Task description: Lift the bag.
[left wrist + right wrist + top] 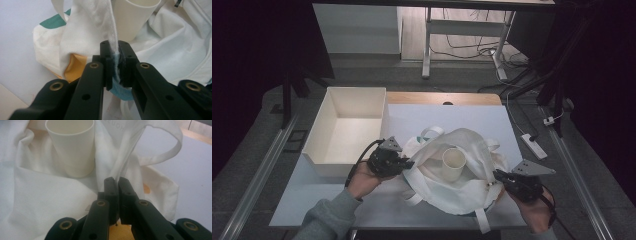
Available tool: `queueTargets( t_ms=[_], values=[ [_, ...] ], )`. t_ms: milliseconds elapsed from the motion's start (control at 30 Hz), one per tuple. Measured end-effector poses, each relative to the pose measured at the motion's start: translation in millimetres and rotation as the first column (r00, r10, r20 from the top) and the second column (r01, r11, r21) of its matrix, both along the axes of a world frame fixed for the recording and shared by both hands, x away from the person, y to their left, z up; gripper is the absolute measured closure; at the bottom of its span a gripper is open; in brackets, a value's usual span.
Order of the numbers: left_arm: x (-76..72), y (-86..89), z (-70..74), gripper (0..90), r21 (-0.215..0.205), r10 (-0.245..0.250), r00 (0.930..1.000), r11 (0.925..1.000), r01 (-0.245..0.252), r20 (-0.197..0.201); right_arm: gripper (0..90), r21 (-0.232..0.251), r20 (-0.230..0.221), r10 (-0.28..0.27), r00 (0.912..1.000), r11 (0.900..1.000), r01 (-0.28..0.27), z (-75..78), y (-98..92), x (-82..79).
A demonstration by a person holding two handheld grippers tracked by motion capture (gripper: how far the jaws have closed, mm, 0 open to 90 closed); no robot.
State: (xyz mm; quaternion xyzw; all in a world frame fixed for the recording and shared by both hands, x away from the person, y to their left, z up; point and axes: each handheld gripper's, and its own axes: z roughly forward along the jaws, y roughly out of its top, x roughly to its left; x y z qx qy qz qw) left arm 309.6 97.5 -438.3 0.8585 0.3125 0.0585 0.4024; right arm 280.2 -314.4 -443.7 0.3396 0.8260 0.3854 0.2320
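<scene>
Dark floor and trailing cables surround the white desk (302, 200), where a cream cloth bag (472, 192) lies crumpled with a paper cup (453, 164) standing upright inside its mouth and an empty white bin (324, 167) just left of the bag. Each claw is clamped on the bag's fabric: the left claw (404, 163) pinches the rim on the bag's left side, and the right claw (498, 175) pinches the rim on its right side. By my reading the cup is already in, both edges are secured, and what remains is to spread or lift the bag and perhaps move it toward the bin.
</scene>
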Motion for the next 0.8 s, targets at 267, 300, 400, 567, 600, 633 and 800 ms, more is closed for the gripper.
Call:
queueTargets(
  t_ms=[267, 300, 400, 567, 600, 633, 800],
  values=[
    [-1.4, 5.7, 9.2, 82.5, -0.033, 0.003, 0.9999, 0.9995, -0.003, 0.014, 87.1, 0.027, 0.040, -0.008, 0.9991, 1.000, 0.007, 8.9, -0.4, -2.7],
    [-1.5, 6.6, 10.1, 82.5, -0.035, 0.004, 0.9999, 0.9994, -0.004, 0.016, 87.1, 0.029, 0.046, -0.010, 0.9989, 1.000, 0.008, 9.9, -0.2, -3.1],
    [-1.0, 9.6, 12.8, 82.5, -0.045, 0.005, 0.9998, 0.9990, -0.005, 0.017, 87.1, 0.040, 0.060, -0.008, 0.9982, 0.999, 0.005, 13.3, -0.1, -1.8],
    [-0.3, 12.9, 15.0, 82.6, -0.058, 0.011, 0.9997, 0.9983, -0.010, 0.020, 87.3, 0.054, 0.086, -0.009, 0.9963, 0.999, 0.004, 18.6, 2.2, -0.3],
    [0.0, 13.6, 15.2, 82.6, -0.061, 0.012, 0.9997, 0.9981, -0.010, 0.021, 87.3, 0.056, 0.088, -0.009, 0.9961, 0.998, 0.004, 19.0, 2.3, -0.2],
    [0.1, 14.2, 15.7, 82.5, -0.064, 0.013, 0.9997, 0.9979, -0.012, 0.020, 87.3, 0.060, 0.091, -0.010, 0.9958, 0.998, 0.005, 19.3, 2.4, 0.0],
    [0.1, 18.4, 19.4, 82.6, -0.073, 0.021, 0.9992, 0.9971, -0.019, 0.035, 87.5, 0.080, 0.103, -0.013, 0.9946, 0.997, 0.004, 23.5, 1.7, 1.8]
  ],
)
